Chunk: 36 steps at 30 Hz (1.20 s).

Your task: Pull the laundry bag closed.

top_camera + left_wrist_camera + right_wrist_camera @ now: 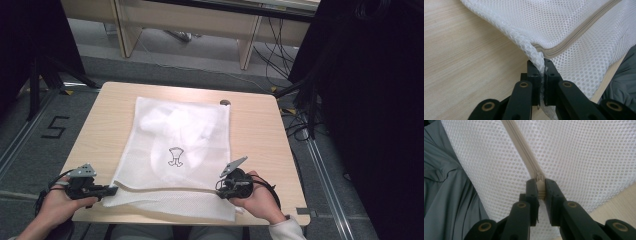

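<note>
Both grippers sit at the near table (95, 107) edge. Left gripper (542, 65) pinches the mesh bag (180, 145) corner; right gripper (539, 185) clamps the zipper pull (539, 178). I judge the zip closed, not yet drawn. High view shows white contents and a printed mark; gripper views give grip detail.

The mesh bag (175, 150) lies flat on the table (260, 135). The left gripper (111, 190) is at the bag's near left corner and has the mesh between its jaws. The zipper (165, 190) runs from this corner to the right gripper (220, 188), which sits at the bag's near right side, on the zipper's end. Beyond both grippers the bag stretches to the table's far edge. Just behind the bag's far right corner is a small round cap (225, 102).
</note>
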Tool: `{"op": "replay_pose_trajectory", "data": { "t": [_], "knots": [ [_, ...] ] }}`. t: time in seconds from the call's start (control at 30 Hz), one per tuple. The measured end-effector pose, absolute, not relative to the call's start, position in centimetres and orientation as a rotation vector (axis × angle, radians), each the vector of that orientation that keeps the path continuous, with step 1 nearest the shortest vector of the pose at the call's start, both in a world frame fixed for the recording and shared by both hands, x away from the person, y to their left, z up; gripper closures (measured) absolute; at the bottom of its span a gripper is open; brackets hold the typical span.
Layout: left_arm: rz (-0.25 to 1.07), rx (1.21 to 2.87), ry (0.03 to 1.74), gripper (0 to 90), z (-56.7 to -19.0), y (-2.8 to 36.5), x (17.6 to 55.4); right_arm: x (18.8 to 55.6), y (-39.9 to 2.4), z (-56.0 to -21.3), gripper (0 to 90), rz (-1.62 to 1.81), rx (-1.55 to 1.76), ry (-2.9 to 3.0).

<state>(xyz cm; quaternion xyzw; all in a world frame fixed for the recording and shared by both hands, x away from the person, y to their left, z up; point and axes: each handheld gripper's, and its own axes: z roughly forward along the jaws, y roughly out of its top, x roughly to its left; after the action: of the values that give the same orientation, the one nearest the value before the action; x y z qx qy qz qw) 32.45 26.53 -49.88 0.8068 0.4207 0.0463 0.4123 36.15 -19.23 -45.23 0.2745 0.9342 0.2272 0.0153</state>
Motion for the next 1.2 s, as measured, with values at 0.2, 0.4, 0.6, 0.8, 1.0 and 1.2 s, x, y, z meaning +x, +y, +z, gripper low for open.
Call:
{"op": "replay_pose_trajectory", "data": {
  "t": [0.2,0.4,0.6,0.8,1.0,1.2],
  "knots": [
    [0.126,2.016,1.056,85.0,-50.0,26.5,32.4,36.0,-20.2,-45.3,82.4,0.695,0.885,2.902],
    [0.125,2.014,1.060,85.0,-50.0,26.4,32.4,35.8,-21.4,-45.4,82.3,0.671,0.942,2.896],
    [0.124,2.017,1.059,85.0,-50.0,26.4,32.4,35.7,-22.0,-45.6,82.3,0.654,0.969,2.902],
    [0.126,2.019,1.058,84.9,-50.0,26.5,32.4,35.8,-21.9,-46.1,82.3,0.604,0.967,2.923],
    [0.129,2.020,1.056,84.8,-50.0,26.5,32.4,36.0,-21.8,-46.5,82.2,0.576,0.946,2.928],
    [0.188,2.053,1.036,77.2,-49.8,26.5,32.4,36.0,-22.2,-46.4,69.4,0.666,0.948,2.890]
  ]
}}
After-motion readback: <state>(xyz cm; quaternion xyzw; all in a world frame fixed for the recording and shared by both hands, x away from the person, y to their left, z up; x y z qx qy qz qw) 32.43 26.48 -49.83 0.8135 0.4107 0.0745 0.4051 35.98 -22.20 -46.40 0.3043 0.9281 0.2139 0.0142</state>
